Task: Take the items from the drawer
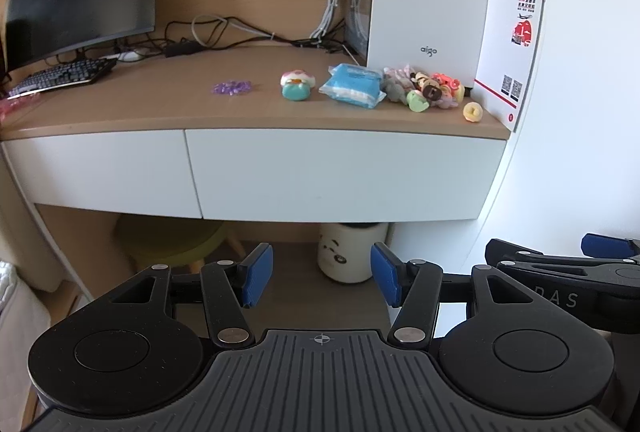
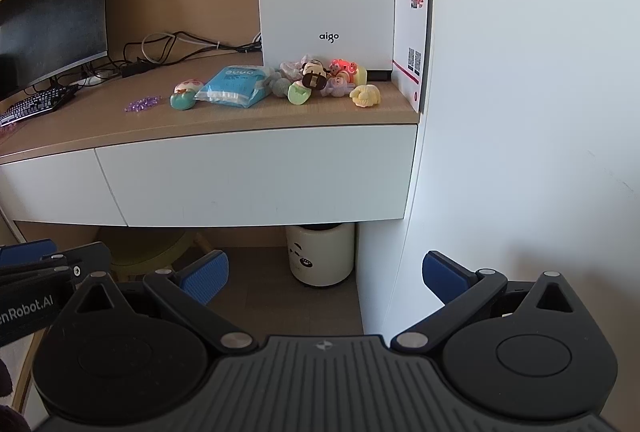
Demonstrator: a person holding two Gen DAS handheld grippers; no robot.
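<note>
Two drawer fronts sit shut under the tabletop (image 1: 160, 112), and the wider right drawer (image 1: 340, 172) is the one both cameras face. From the left gripper (image 1: 322, 282) it lies at about 12 o'clock, above and ahead, well apart from the fingers; from the right gripper (image 2: 324, 282) it sits nearer 11 o'clock, since that hand is held off toward the wall (image 2: 520, 112). The drawer's long axis runs 9 to 3 across both views, and no handle shows on the flat white face, so the lower edge (just above the white bin (image 1: 352, 252) on the floor) is my guess for where a pull would have to start.

Both sets of fingers are spread wide and hold nothing. The left gripper looks the better centred on the drawer front; the right gripper lines up closer to its right end. In the left view the right gripper shows at 3 o'clock, just beside.

Nothing inside the drawer can be seen, so the items to take out are hidden. On the tabletop above lie a blue pack (image 1: 352, 86), a heap of small toys (image 1: 424, 90) and purple beads (image 1: 232, 87), all clear of the drawer's path. The task looks to be at its start: opening comes first.
</note>
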